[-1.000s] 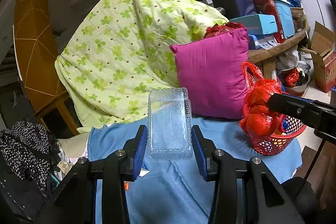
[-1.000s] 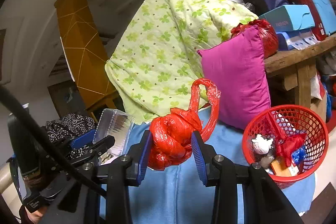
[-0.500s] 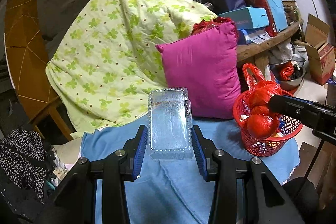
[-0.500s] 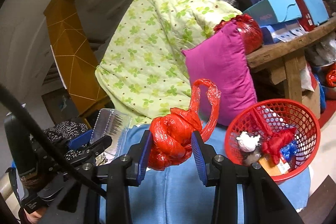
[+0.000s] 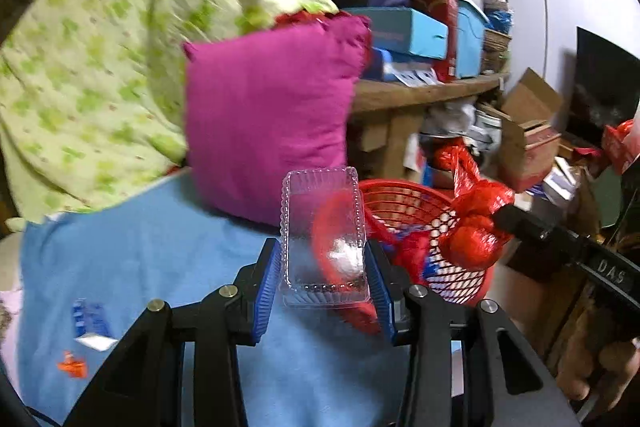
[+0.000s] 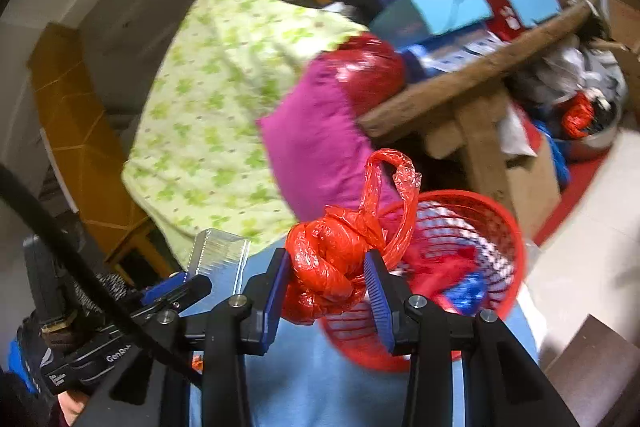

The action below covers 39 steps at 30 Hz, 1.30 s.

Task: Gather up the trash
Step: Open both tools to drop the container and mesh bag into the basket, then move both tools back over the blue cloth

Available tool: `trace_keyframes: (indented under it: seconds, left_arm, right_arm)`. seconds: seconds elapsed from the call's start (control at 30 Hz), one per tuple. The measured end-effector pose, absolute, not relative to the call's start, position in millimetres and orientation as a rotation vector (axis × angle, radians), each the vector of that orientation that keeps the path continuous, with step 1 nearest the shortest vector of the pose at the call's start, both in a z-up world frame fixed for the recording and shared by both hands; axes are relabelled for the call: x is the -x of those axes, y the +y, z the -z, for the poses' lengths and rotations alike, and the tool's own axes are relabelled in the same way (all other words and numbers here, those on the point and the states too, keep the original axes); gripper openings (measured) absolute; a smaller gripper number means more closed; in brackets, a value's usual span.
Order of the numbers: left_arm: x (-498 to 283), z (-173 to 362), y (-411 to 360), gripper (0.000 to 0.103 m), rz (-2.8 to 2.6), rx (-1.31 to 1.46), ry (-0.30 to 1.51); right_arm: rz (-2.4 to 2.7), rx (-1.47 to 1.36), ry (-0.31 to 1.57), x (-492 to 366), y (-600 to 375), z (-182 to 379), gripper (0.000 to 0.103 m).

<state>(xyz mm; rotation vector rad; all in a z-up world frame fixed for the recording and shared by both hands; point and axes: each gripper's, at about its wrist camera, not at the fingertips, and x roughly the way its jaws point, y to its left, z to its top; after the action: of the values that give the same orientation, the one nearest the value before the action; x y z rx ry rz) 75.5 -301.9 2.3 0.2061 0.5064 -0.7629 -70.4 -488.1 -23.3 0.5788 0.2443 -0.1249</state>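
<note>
Now, from the left camera, our left gripper point(image 5: 324, 277) squeezes the clear box point(image 5: 323, 239) just before the red basket point(image 5: 420, 223); we carry it over the rim first. From the right camera, our right gripper point(image 6: 330, 287) squeezes the red bag point(image 6: 340, 259) beside the basket point(image 6: 480, 227); we let go only above it.

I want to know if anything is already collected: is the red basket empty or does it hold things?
Not empty. The red basket holds red and blue pieces, blurred, inside its mesh wall; what they are I cannot tell.
</note>
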Motion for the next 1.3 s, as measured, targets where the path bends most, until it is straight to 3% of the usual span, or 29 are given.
trace_keyframes:
  seconds: [0.47,0.57,0.67,1.3]
  left_arm:
    - [-87.3,40.5,-372.0,0.047,0.935,-0.272,0.6]
    - [-92.7,44.0,-368.0,0.062,0.935,-0.251,0.608]
    - [-94.8,42.4,-351.8,0.064,0.915,-0.226,0.595]
    - [-118.4,30.6,-189.0,0.064,0.555,-0.204,0.501]
  right_arm:
    - [0.23,-0.664,0.337,55.4,-533.5,68.3,0.046]
    - [0.234,-0.682,0.339,54.2,-536.3,71.9,0.051]
    - [0.233,-0.694,0.328,54.3,-537.3,72.5,0.061]
    - [0.068,-0.504,0.338,-16.9,-418.6,32.4,0.061]
